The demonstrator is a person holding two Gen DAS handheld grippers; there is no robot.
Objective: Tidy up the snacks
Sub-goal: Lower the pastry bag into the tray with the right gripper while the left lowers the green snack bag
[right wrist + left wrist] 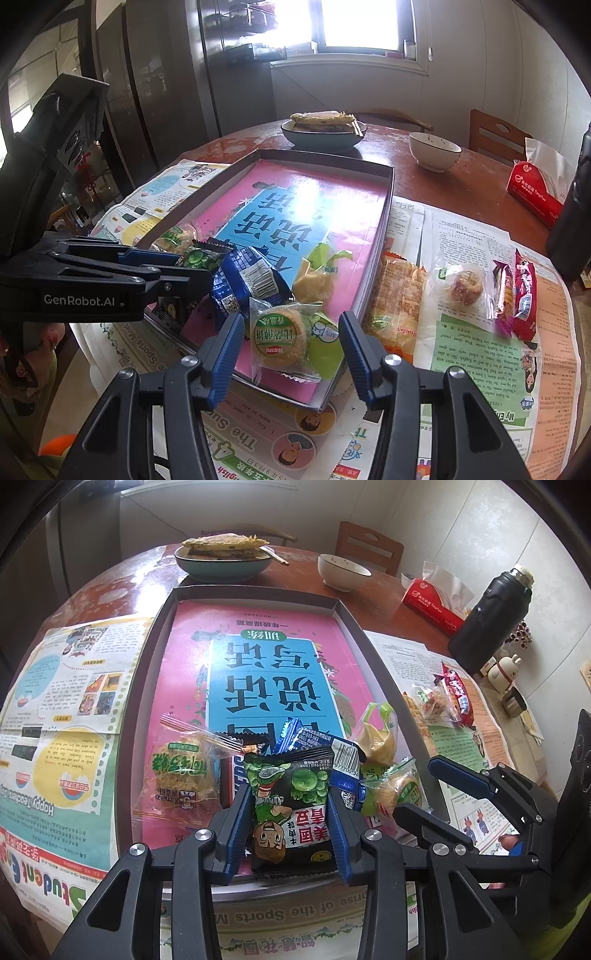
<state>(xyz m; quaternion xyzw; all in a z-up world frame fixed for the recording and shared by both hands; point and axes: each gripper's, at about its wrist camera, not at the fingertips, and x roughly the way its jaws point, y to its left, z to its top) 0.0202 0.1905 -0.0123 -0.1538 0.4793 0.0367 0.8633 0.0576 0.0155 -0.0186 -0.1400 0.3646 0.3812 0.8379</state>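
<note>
A shallow grey tray [162, 609] [389, 192] lined with a pink book holds a pile of snacks at its near end. My left gripper [291, 805] is shut on a black green-pea packet [291, 812] over the tray's near edge; it also shows in the right wrist view [199, 258]. A blue packet [314, 738] [251, 277] lies behind it. My right gripper [291, 339] is open around a clear-wrapped round cake [280, 339] in the tray's near right corner, not touching it. It shows at right in the left wrist view [428, 786].
More wrapped snacks [461, 288] and a red packet [524, 291] lie on newspaper right of the tray. A bowl of flatbread [225, 554], a white bowl [343, 570], a red tissue pack [432, 602] and a black flask [495, 616] stand behind.
</note>
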